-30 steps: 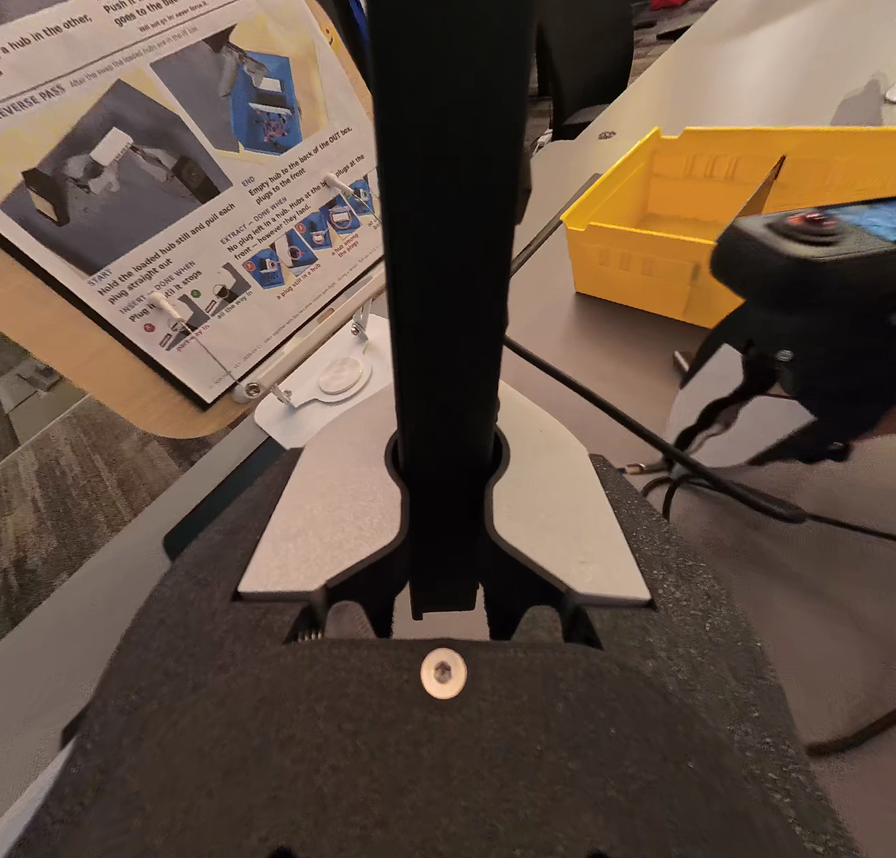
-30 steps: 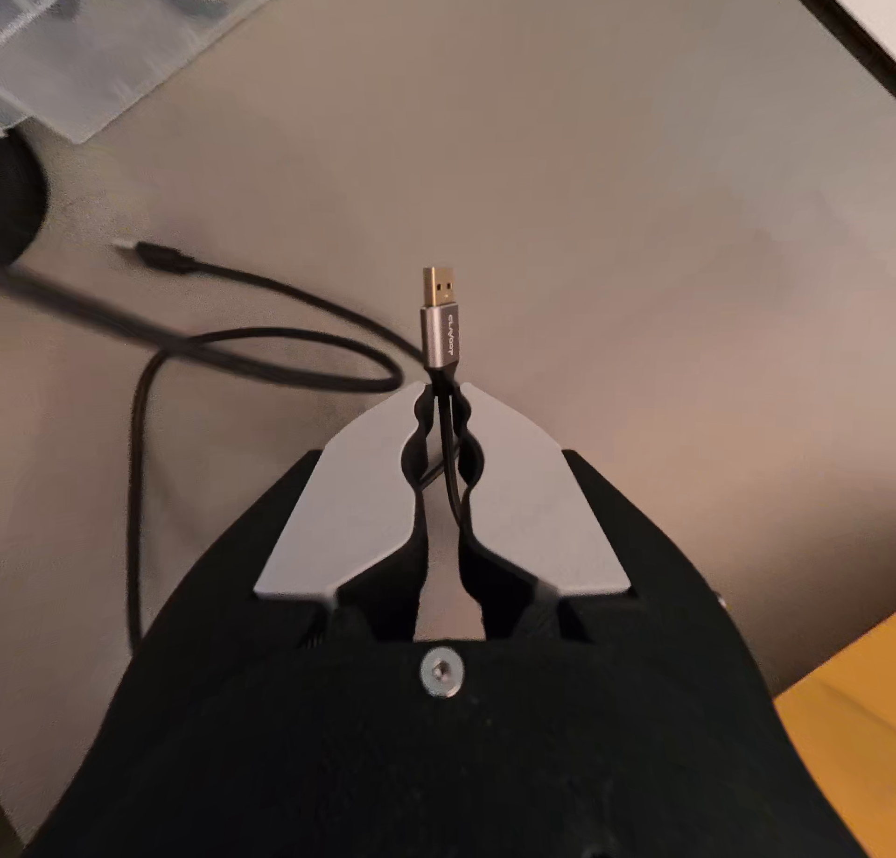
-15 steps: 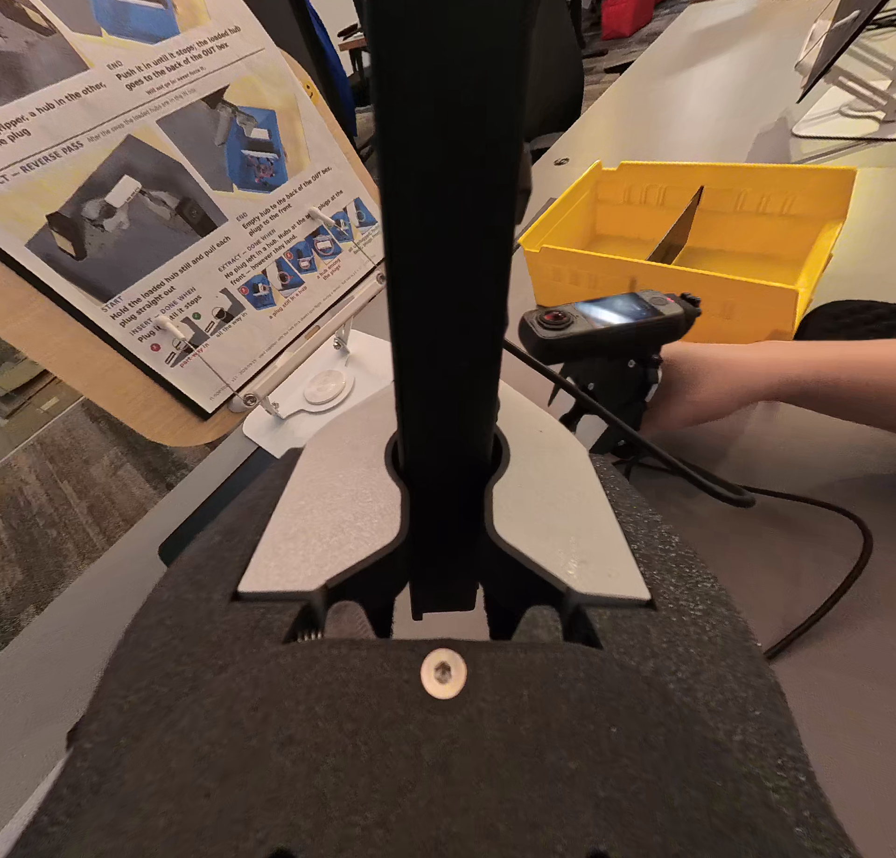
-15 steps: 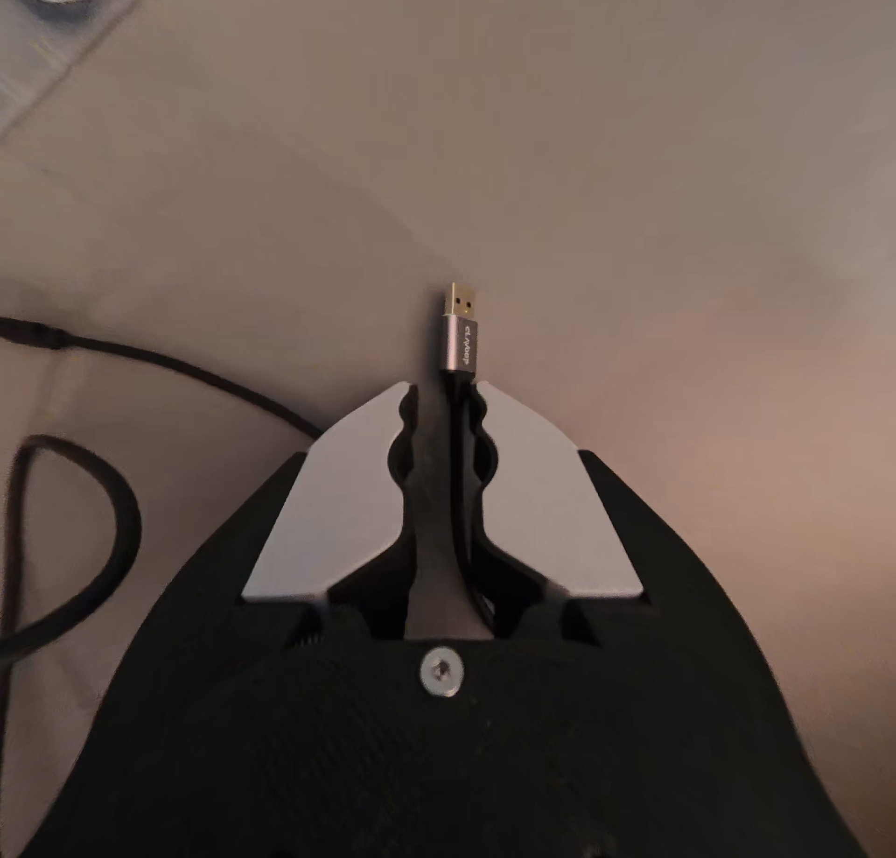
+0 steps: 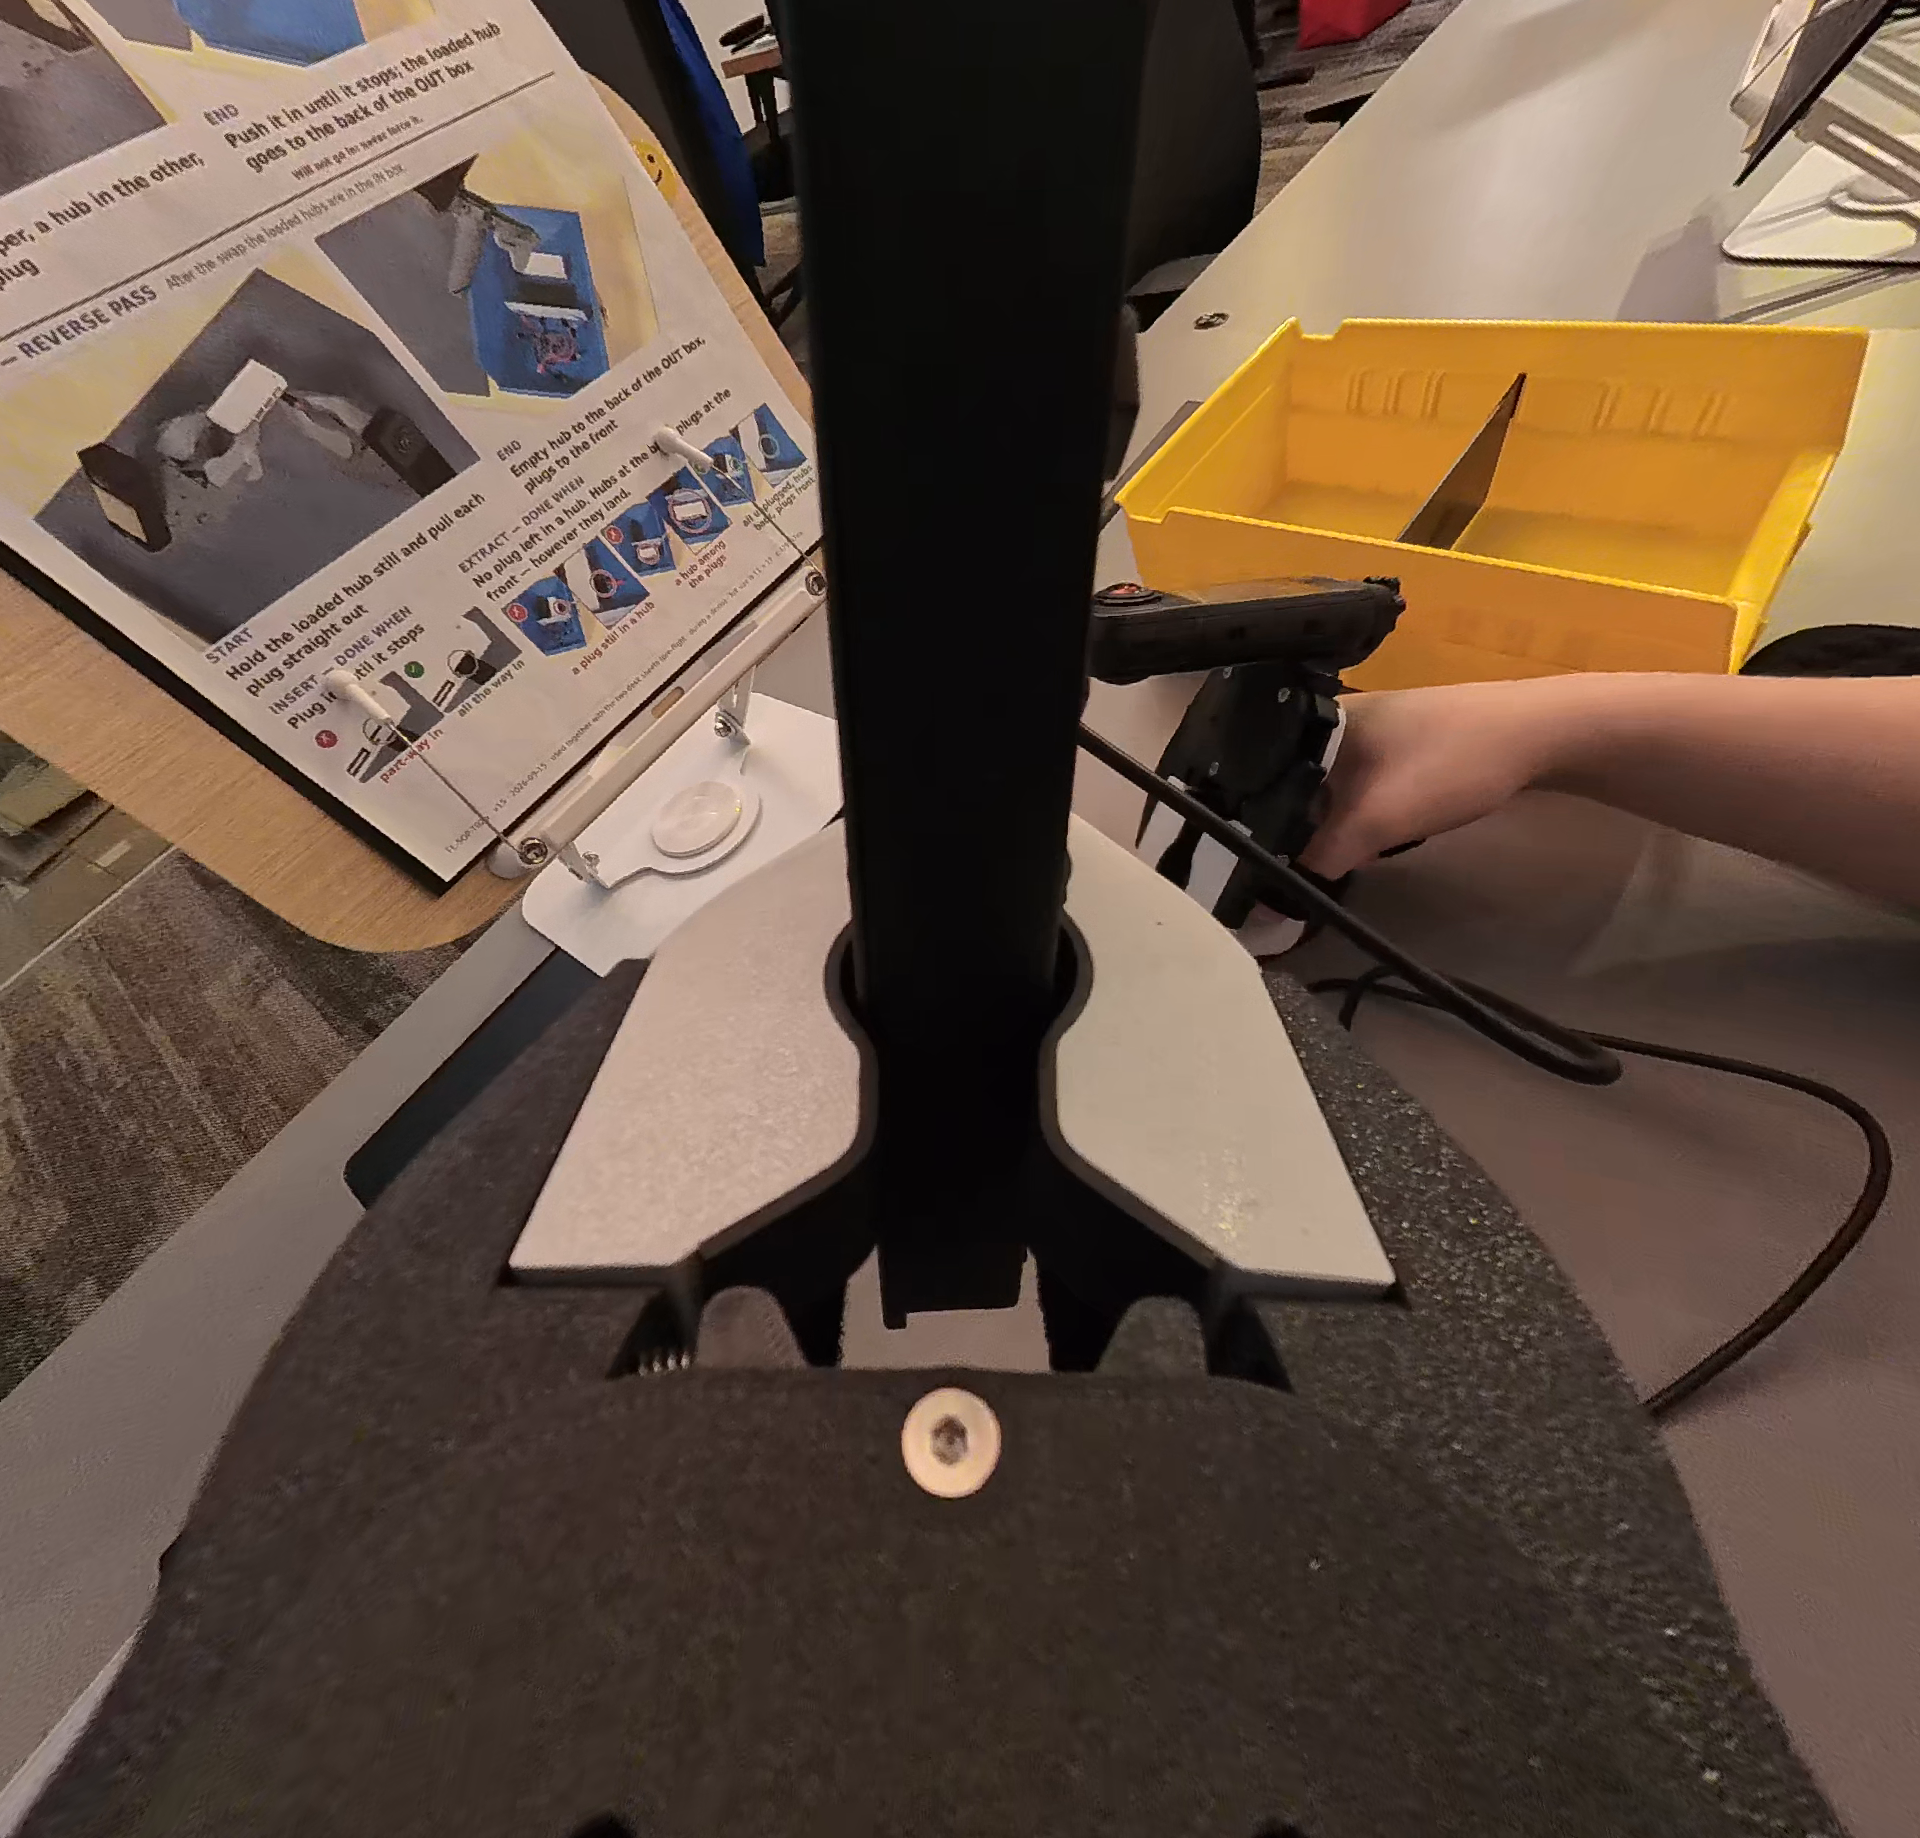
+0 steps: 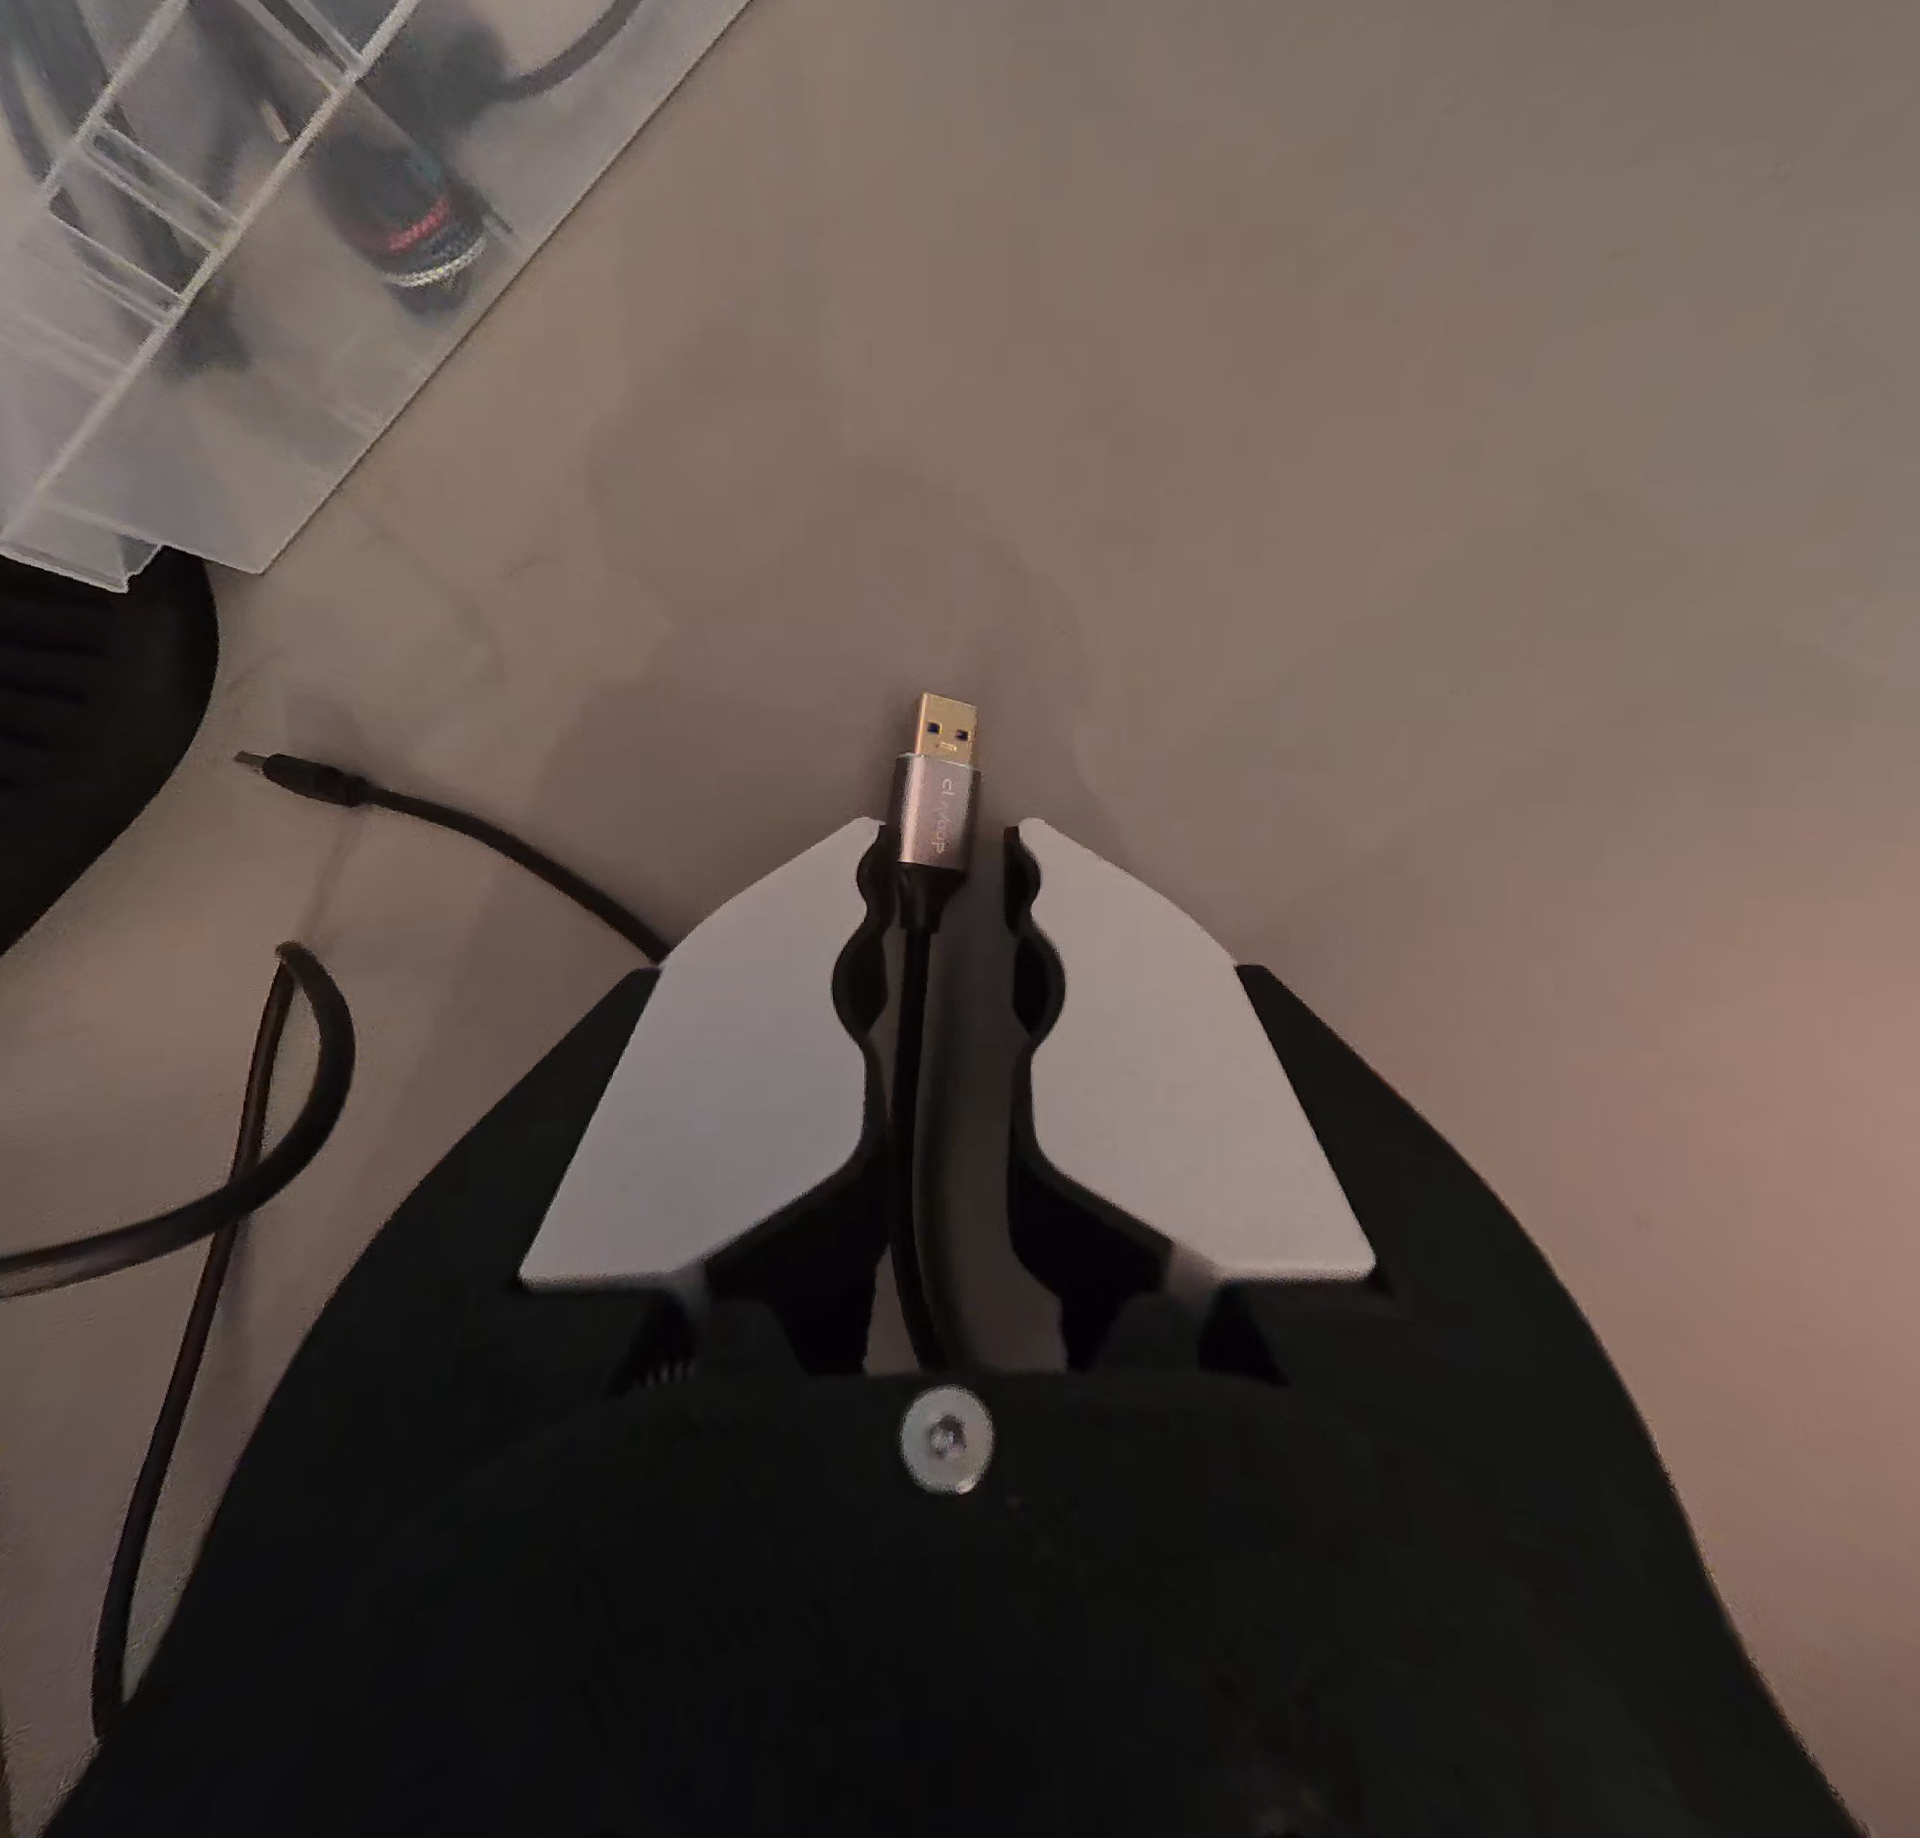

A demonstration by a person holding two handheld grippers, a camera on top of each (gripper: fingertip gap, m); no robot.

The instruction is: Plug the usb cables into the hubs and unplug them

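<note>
Left gripper (image 5: 956, 967) clamped on my black hub (image 5: 961, 438). Right gripper (image 6: 940, 832) jaws parted, usb plug (image 6: 938, 796) lying loose between them over the bench (image 6: 1351, 438).

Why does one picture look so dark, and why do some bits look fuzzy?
Right wrist view: dim, brownish light on the table; the clear box in the corner is smeared by blur, while the USB plug looks sharp. Left wrist view: brighter room light; the yellow bin is crisp, the black hub shows only as a dark bar, and edges bend from the wide lens.
</note>
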